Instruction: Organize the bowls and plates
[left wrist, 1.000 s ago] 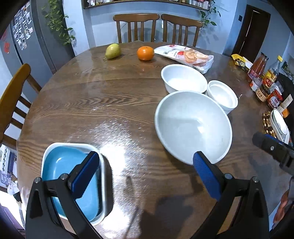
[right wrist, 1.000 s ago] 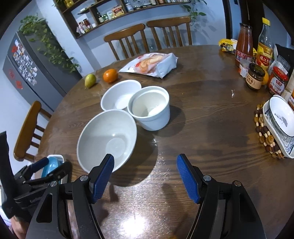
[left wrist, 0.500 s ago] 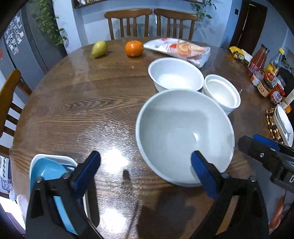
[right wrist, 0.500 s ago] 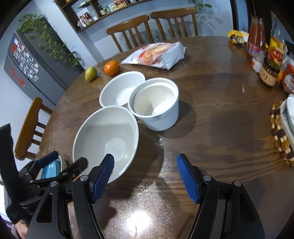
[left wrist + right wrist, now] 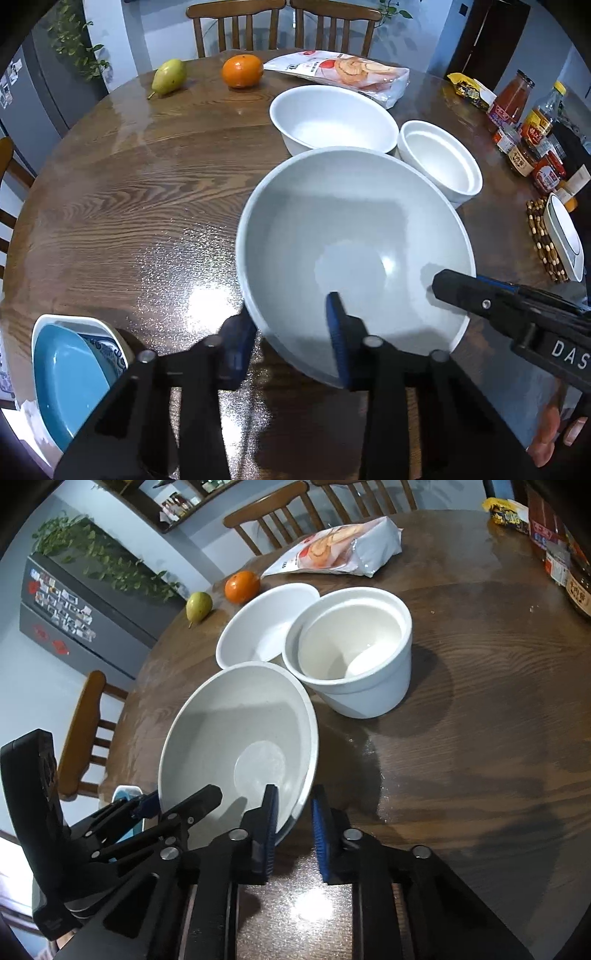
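A large grey-white bowl [image 5: 354, 236] [image 5: 229, 731] sits on the round wooden table [image 5: 129, 184]. My left gripper [image 5: 286, 328] straddles its near rim, one finger outside and one inside. Its jaws are closing, and a stretch of wall still shows between the pads. My right gripper [image 5: 293, 823] straddles the rim on the other side. Its jaws are closing too, and its pads sit tight against the rim. Behind stand a medium white bowl [image 5: 332, 118] and a small deep white bowl [image 5: 439, 162]. A blue dish [image 5: 70, 373] lies in a white square dish at the near left edge.
A pear [image 5: 168, 75], an orange [image 5: 242, 70] and a snack bag [image 5: 343, 72] lie at the far side. Bottles and jars [image 5: 528, 133] crowd the right edge, near a beaded trivet [image 5: 543, 236] that carries a white dish. Wooden chairs ring the table.
Both grippers came down and forward onto the large bowl's near rim. Their wide-open jaws have narrowed around it, the right pair much closer together than the left.
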Action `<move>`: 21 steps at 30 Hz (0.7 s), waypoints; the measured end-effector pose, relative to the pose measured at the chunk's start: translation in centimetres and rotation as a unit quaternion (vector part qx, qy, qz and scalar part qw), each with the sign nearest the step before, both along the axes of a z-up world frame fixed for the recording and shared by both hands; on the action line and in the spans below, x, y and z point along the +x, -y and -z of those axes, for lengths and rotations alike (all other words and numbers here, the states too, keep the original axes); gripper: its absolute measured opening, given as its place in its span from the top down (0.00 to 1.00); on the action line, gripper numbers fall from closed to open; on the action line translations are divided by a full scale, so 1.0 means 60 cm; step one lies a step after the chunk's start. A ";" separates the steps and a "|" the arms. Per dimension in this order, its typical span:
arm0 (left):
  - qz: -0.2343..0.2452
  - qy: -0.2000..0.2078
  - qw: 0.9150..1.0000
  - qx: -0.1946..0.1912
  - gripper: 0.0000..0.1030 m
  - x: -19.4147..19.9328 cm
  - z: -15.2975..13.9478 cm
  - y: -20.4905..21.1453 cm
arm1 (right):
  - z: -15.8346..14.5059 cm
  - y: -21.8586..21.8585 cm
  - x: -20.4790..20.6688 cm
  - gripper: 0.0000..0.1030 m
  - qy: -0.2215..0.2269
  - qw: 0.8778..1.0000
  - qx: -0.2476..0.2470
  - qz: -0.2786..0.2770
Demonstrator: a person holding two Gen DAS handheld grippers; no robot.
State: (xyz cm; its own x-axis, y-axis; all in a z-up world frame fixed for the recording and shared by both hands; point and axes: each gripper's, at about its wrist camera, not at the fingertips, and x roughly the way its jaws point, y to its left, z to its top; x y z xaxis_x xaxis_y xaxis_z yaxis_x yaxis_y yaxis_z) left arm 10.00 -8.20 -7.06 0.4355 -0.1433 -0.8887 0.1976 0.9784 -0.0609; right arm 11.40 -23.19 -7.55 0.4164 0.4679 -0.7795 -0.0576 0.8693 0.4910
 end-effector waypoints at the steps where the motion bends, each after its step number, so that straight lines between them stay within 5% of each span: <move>1: 0.001 0.001 1.000 0.002 0.74 -0.001 0.001 0.000 | -0.002 -0.001 -0.002 0.82 0.002 1.000 -0.004 0.001; 14: 0.022 0.042 0.999 0.014 0.73 -0.073 -0.044 -0.011 | -0.044 -0.006 -0.062 0.82 0.014 1.000 -0.009 -0.013; 21: 0.033 0.025 0.999 0.012 0.74 -0.111 -0.033 -0.020 | -0.034 -0.019 -0.101 0.82 -0.010 0.999 -0.017 -0.028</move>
